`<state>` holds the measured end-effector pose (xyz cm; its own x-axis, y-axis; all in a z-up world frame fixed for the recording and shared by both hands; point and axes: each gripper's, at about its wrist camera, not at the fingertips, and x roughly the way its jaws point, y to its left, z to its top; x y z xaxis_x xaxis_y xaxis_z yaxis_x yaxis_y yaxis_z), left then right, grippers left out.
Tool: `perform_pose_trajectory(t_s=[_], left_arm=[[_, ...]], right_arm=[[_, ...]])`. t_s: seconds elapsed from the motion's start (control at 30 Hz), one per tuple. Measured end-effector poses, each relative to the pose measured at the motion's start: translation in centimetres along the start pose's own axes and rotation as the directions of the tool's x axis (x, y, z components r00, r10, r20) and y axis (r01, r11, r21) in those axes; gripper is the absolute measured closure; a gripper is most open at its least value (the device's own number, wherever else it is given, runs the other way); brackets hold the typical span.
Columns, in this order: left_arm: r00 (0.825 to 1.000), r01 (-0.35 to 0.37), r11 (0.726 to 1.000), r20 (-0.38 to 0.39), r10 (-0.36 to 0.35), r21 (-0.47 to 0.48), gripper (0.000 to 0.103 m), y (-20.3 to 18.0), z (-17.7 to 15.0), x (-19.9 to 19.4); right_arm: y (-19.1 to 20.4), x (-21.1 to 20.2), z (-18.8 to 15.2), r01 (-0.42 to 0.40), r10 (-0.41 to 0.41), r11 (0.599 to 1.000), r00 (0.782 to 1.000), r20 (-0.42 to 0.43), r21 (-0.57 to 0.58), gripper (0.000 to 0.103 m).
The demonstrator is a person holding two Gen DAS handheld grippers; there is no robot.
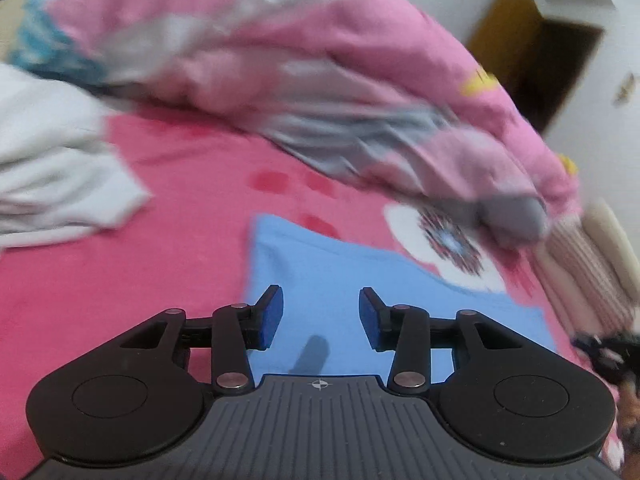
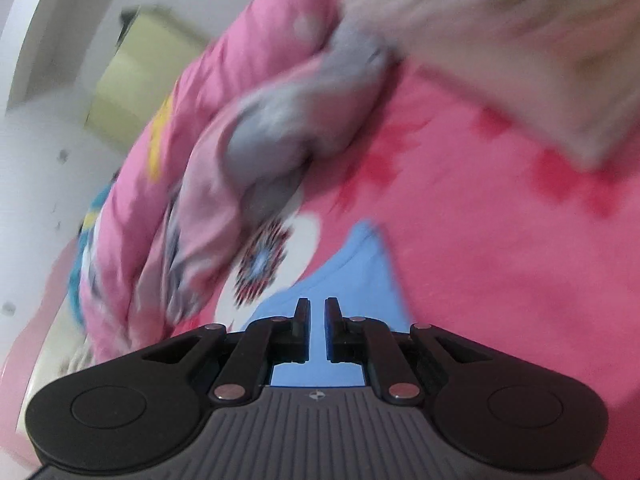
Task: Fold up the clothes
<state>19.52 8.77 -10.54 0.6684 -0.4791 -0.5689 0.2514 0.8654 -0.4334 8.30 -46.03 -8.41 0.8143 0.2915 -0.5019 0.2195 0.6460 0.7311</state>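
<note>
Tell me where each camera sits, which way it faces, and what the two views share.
Left wrist: on the left gripper, looking forward and down along its open fingers at a blue cloth on the pink sheet; white clothes left, rumpled pink quilt behind. Nothing lies between the pads.
Right wrist: on the right gripper, jaws nearly shut with a narrow gap, over the blue cloth's corner; the quilt lies left.
Shared: blue cloth, pink sheet, quilt, and the sheet's white flower patch.
</note>
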Motion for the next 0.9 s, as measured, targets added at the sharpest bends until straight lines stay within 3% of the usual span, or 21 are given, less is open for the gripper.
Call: perform_pose_trajectory(t_s=[0.1, 0.17, 0.2, 0.27, 0.3, 0.37, 0.43, 0.5, 0.53, 0.67, 0.77, 0.9], left_arm=[[0.999, -0.052, 0.999, -0.01, 0.052, -0.016, 0.062, 0.6, -0.2, 2.4], [1.0, -0.026, 0.998, 0.01, 0.026, -0.065, 0.062, 1.9, -0.1, 2.0], [0.999, -0.035, 0.997, 0.021, 0.037, -0.064, 0.062, 2.2, -0.1, 1.6], [0.997, -0.059, 0.996, 0.042, 0.061, -0.062, 0.062, 2.7, -0.2, 1.0], [0.996, -0.063, 0.996, 0.054, 0.067, -0.068, 0.061, 3.0, -0.3, 0.8], [0.995, -0.065, 0.994, 0.069, 0.071, -0.083, 0.057, 3.4, -0.5, 0.6], [0.995, -0.055, 0.993, 0.074, 0.062, -0.104, 0.057, 3.9, -0.5, 0.8], [0.995, -0.051, 0.993, 0.076, 0.059, -0.105, 0.057, 3.9, -0.5, 0.6], [0.995, -0.052, 0.993, 0.077, 0.06, -0.103, 0.057, 4.0, -0.6, 0.6], [0.993, -0.077, 0.994, 0.081, 0.083, -0.076, 0.058, 3.6, -0.8, 0.7], [0.993, -0.087, 0.994, 0.078, 0.092, -0.068, 0.058, 3.4, -0.8, 0.8], [0.993, -0.086, 0.993, 0.07, 0.091, -0.083, 0.058, 3.7, -0.7, 0.8]], right_arm=[[-0.8, 2.6, 1.2, 0.08, -0.08, 0.997, 0.996, -0.032, -0.008, 0.095], [-1.8, 2.2, 2.4, 0.205, -0.204, 0.979, 0.978, 0.038, 0.001, 0.096], [-1.8, 1.5, 3.0, 0.28, -0.279, 0.96, 0.956, 0.092, 0.006, 0.096], [-0.4, -0.2, 3.7, 0.418, -0.407, 0.908, 0.89, 0.206, -0.012, 0.095], [1.0, -0.6, 3.5, 0.44, -0.415, 0.896, 0.875, 0.25, -0.055, 0.095], [4.8, 0.0, 2.5, 0.376, -0.331, 0.91, 0.913, 0.24, -0.177, 0.094], [9.1, 2.0, 1.1, 0.272, -0.232, 0.905, 0.96, 0.156, -0.327, 0.089], [13.8, 4.9, -1.0, 0.139, -0.138, 0.862, 0.99, 0.036, -0.488, 0.085], [16.3, 6.5, -2.5, 0.063, -0.096, 0.821, 0.995, -0.028, -0.567, 0.085], [23.7, 12.3, -8.4, -0.143, -0.023, 0.638, 0.979, -0.205, -0.757, 0.085], [26.6, 16.5, -12.3, -0.21, -0.045, 0.526, 0.961, -0.274, -0.824, 0.085], [27.7, 19.9, -14.5, -0.235, -0.084, 0.451, 0.95, -0.302, -0.861, 0.085]])
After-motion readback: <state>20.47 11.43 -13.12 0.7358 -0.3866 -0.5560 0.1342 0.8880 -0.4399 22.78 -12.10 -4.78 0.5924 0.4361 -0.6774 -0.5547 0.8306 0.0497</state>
